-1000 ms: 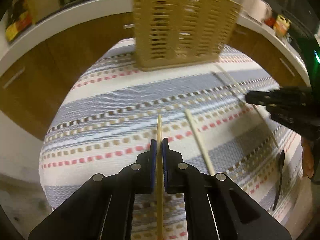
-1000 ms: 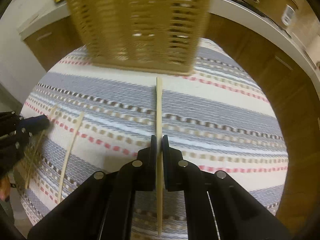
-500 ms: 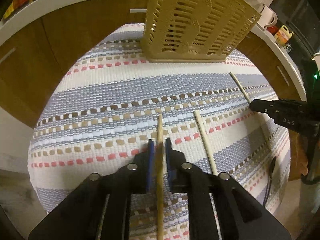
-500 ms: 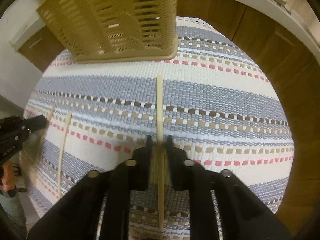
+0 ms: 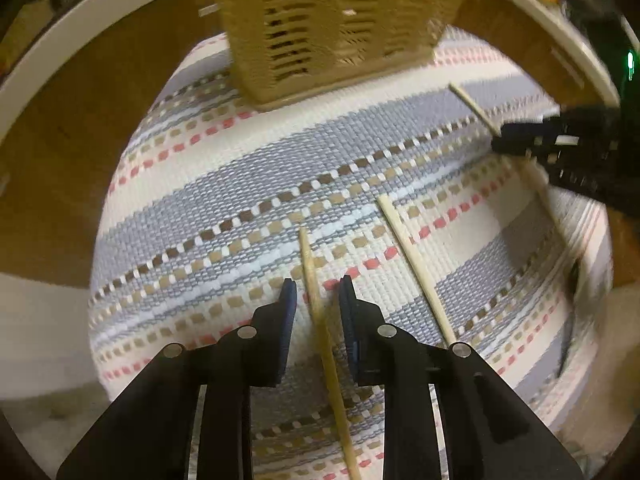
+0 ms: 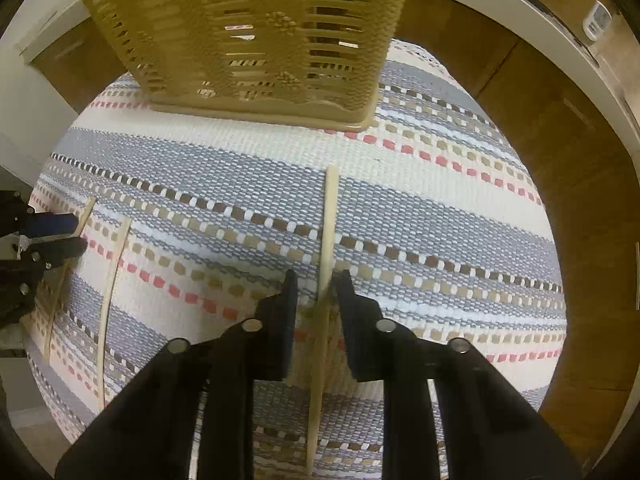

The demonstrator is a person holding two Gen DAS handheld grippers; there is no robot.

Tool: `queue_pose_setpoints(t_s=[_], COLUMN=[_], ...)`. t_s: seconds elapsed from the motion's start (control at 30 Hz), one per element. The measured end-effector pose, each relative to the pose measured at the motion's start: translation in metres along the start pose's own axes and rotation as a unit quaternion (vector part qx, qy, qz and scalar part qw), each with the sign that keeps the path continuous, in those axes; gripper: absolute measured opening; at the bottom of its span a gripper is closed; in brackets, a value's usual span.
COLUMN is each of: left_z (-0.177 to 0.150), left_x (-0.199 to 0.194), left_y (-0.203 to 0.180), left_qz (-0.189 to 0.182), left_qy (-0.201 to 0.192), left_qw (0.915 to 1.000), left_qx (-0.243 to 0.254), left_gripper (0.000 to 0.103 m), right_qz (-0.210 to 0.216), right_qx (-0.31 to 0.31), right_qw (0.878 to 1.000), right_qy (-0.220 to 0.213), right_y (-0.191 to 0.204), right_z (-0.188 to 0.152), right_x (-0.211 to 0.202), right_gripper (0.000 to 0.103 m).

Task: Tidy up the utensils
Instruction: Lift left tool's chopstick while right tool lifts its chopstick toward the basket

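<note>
My left gripper (image 5: 318, 294) is open, its jaws apart on either side of a wooden chopstick (image 5: 322, 328) that lies on the striped cloth (image 5: 224, 184). A second chopstick (image 5: 416, 268) lies just to its right. My right gripper (image 6: 316, 286) is open too, its jaws astride another chopstick (image 6: 326, 248) lying on the cloth. The tan slotted utensil basket (image 5: 332, 24) stands at the far edge, ahead of both grippers; it also shows in the right wrist view (image 6: 256, 32). The right gripper shows at the right of the left wrist view (image 5: 560, 144).
A dark spoon (image 5: 570, 312) lies near the cloth's right edge. Two chopsticks (image 6: 112, 296) lie at the left of the right wrist view beside the left gripper (image 6: 48, 236). Wooden cabinets and a white counter (image 6: 560, 12) ring the table.
Both grippers have opened and let go of their chopsticks, which now lie on the cloth between the jaws. The basket looks closer in both views.
</note>
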State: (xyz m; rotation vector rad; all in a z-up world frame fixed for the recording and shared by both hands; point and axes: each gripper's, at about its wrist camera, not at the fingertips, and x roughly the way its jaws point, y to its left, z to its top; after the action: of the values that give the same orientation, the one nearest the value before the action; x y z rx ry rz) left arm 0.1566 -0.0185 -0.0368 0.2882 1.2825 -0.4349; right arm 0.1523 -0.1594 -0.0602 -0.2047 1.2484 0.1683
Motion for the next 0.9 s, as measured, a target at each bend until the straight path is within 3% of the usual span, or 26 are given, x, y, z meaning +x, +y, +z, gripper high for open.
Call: queue_pose_setpoints(t_s=[0.07,0.13,0.2,0.33,0.47,0.57,0.63,0.7,0.77,0.9], left_z=[0.0,0.0,0.0,-0.01,-0.017,-0.017,-0.018,-0.013,-0.002,0.024], left_x=[0.001,0.001,0.001,-0.016,-0.049,-0.085,-0.11,-0.132,-0.152,-0.187], left_y=[-0.011,-0.017,-0.017,-0.009,0.0,-0.001,0.001,0.004,0.006,0.0], left_qz=[0.026,0.032,0.032,-0.001,-0.038,-0.053,-0.07,-0.073,-0.101,-0.113], left_qy=[0.001,-0.005,-0.015,-0.079,-0.154,-0.229,-0.28,-0.304,-0.332,-0.399], left_qw=[0.9995,0.9992,0.9993,0.9967,0.986,0.9696,0.9542,0.9453,0.9324,0.9038], left_qx=[0.02,0.024,0.015,-0.018,-0.051,-0.068,-0.08,-0.094,-0.102,-0.104], left_gripper=[0.019,0.005,0.003,0.003,0.003,0.003,0.003,0.003,0.003,0.003], right_qz=[-0.002,-0.006,-0.002,0.027,0.042,0.064,0.084,0.101,0.113,0.116], right_qx=[-0.011,-0.018,-0.017,-0.013,-0.01,0.001,0.012,0.02,0.028,0.048], right_qw=[1.0,1.0,1.0,0.998,0.99,0.981,0.97,0.957,0.946,0.922], right_qy=[-0.002,-0.008,-0.016,-0.062,-0.134,-0.183,-0.229,-0.269,-0.301,-0.367], right_y=[0.008,0.012,0.01,-0.001,-0.016,-0.028,-0.039,-0.031,-0.033,-0.037], right_z=[0.002,0.001,-0.001,-0.015,-0.026,-0.03,-0.032,-0.015,-0.008,0.016], right_x=[0.0,-0.001,-0.003,-0.021,-0.065,-0.093,-0.122,-0.139,-0.158,-0.194], right_gripper=[0.006,0.003,0.003,0.003,0.003,0.003,0.003,0.003,0.003,0.003])
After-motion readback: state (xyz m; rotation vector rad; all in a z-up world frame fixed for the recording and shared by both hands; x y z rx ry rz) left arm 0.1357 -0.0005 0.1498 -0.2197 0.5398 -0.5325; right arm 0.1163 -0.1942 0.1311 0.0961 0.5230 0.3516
